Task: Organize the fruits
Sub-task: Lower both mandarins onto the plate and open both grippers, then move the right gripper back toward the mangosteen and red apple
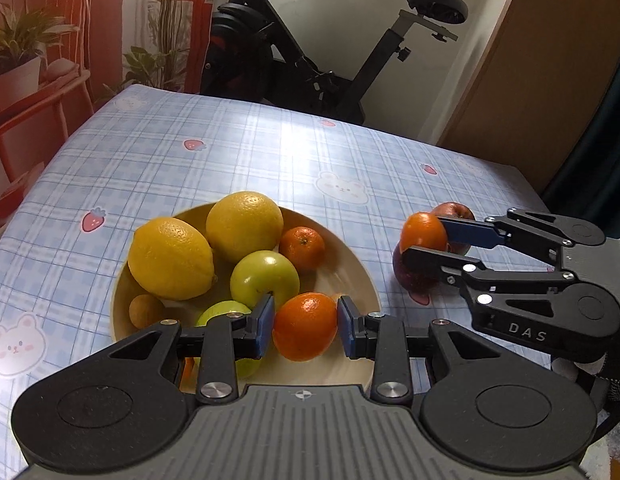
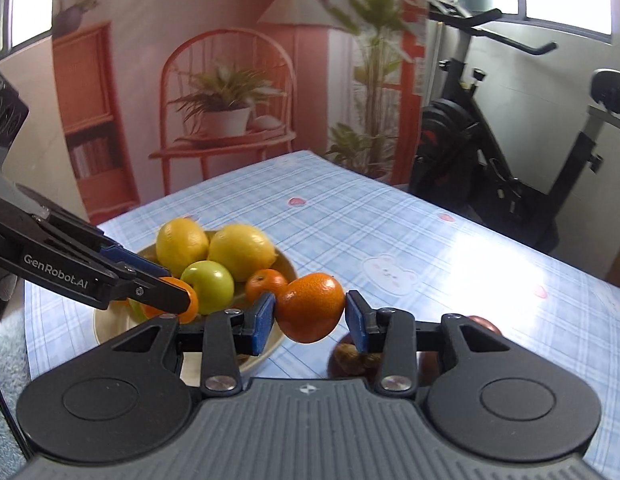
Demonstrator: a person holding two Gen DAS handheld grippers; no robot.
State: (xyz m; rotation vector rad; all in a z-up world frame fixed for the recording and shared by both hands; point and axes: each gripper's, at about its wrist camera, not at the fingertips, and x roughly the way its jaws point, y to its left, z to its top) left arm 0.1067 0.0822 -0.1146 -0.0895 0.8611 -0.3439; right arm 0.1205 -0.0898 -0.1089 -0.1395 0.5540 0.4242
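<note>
Left wrist – tangerine [image 1: 305, 326] pinched between left gripper [image 1: 306, 326] pads

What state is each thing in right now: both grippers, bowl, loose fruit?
left gripper: shut on a tangerine, over the bowl
right gripper: shut on another tangerine, clear of the table
bowl: upright, holds two lemons, two green apples, a tangerine, one small brown fruit
red apples: on the tablecloth, outside the bowl
</note>
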